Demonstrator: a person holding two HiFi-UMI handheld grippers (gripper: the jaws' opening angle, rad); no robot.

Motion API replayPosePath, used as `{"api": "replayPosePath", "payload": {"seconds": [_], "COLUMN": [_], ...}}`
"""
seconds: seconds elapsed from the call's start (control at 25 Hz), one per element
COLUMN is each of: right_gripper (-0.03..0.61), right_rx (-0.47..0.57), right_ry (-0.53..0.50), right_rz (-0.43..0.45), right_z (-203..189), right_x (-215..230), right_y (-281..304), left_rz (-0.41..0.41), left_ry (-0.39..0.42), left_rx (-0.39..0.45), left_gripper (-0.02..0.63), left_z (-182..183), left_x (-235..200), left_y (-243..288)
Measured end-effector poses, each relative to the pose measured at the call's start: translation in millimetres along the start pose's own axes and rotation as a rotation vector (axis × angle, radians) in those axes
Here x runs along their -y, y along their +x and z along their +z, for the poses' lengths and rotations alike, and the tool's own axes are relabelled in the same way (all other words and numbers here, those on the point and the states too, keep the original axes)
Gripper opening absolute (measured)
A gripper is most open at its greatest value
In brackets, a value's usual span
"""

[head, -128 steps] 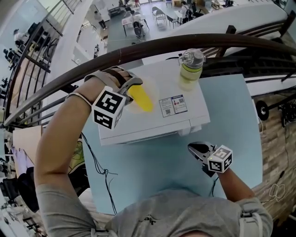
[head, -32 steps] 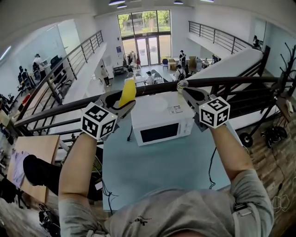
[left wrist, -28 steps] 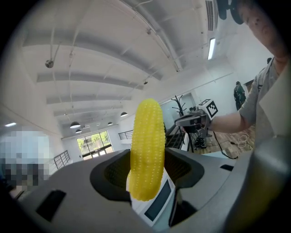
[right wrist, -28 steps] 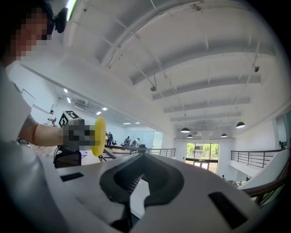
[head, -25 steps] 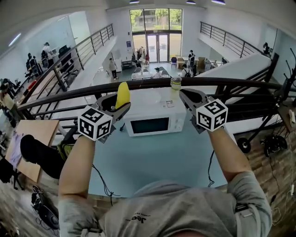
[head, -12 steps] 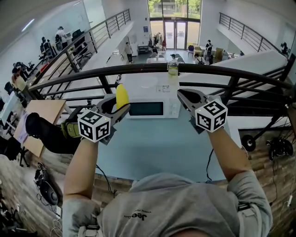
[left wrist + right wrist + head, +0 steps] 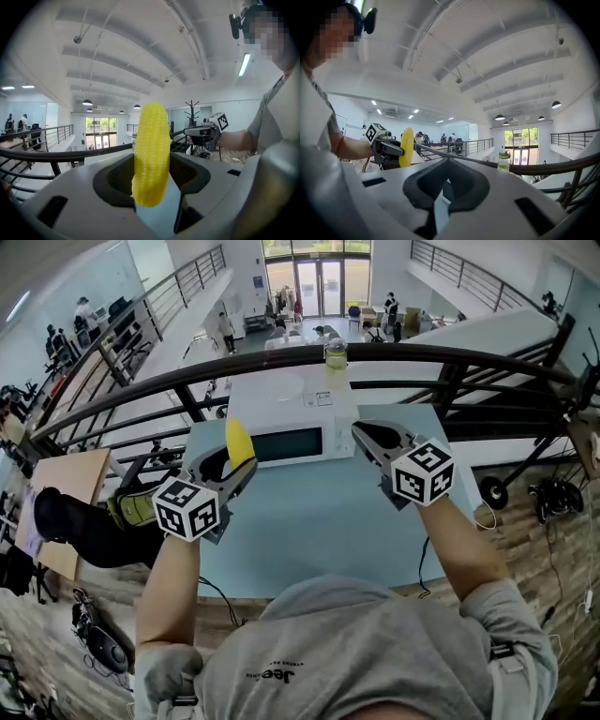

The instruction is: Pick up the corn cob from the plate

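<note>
- Head view, holdings: left gripper [image 7: 225, 463] closed on the corn cob [image 7: 238, 441], which stands upright in front of the microwave [image 7: 291, 441], at its left front corner and above the table [image 7: 309, 531]. The plate [image 7: 281, 387] on top of the microwave is bare. The right gripper [image 7: 371, 437] is level with the microwave's right front corner, jaws together, nothing carried.
- Head view, change: five seconds earlier the left gripper was reaching over the plate on the microwave with the cob, and the right hung low, well in front of the microwave. Since then the cob has come clear of the plate. Over the last second both grippers have sunk from above the microwave's top to its front.
- Left gripper view, risk: the jaws pinch the cob [image 7: 151, 154] only near its lower end, so most of its length stands free above them. Judged hazard: a roll or jolt could pivot the smooth, rounded cob out of the grip.
- Right gripper view, risk: closed, empty jaws, with the cob [image 7: 406, 147] off to the side. If the cob slipped, this gripper is judged poorly placed to catch it.
</note>
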State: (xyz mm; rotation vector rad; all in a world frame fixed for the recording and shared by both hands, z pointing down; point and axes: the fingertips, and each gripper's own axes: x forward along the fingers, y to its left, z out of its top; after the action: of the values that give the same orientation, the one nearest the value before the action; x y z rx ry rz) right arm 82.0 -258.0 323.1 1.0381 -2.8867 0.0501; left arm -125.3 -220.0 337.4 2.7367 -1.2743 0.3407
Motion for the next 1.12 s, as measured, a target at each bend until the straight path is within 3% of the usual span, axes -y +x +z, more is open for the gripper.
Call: {"api": "replayPosePath", "payload": {"seconds": [0.48,0.8,1.12], "right_gripper": [0.015,0.015,0.015], "right_rx": [-0.121,-0.269,-0.405], "right_ry": [0.127,0.218,0.366], "right_rz": [-0.038,-0.035,-0.017], "right_z": [-85,-178,-271], "right_x": [-66,-82,-97], "right_y": [66,55,23], "left_rz": [-0.124,-0.183,-0.164], "left_ry": [-0.124,-0.274,-0.378], "left_rx": [-0.132,-0.263,-0.405], "left_gripper": [0.245,0.245,0.245], "left_z": [-114,-210,-289], "left_x": [-41,-4,33], "left_y": [-20,-11,-9]}}
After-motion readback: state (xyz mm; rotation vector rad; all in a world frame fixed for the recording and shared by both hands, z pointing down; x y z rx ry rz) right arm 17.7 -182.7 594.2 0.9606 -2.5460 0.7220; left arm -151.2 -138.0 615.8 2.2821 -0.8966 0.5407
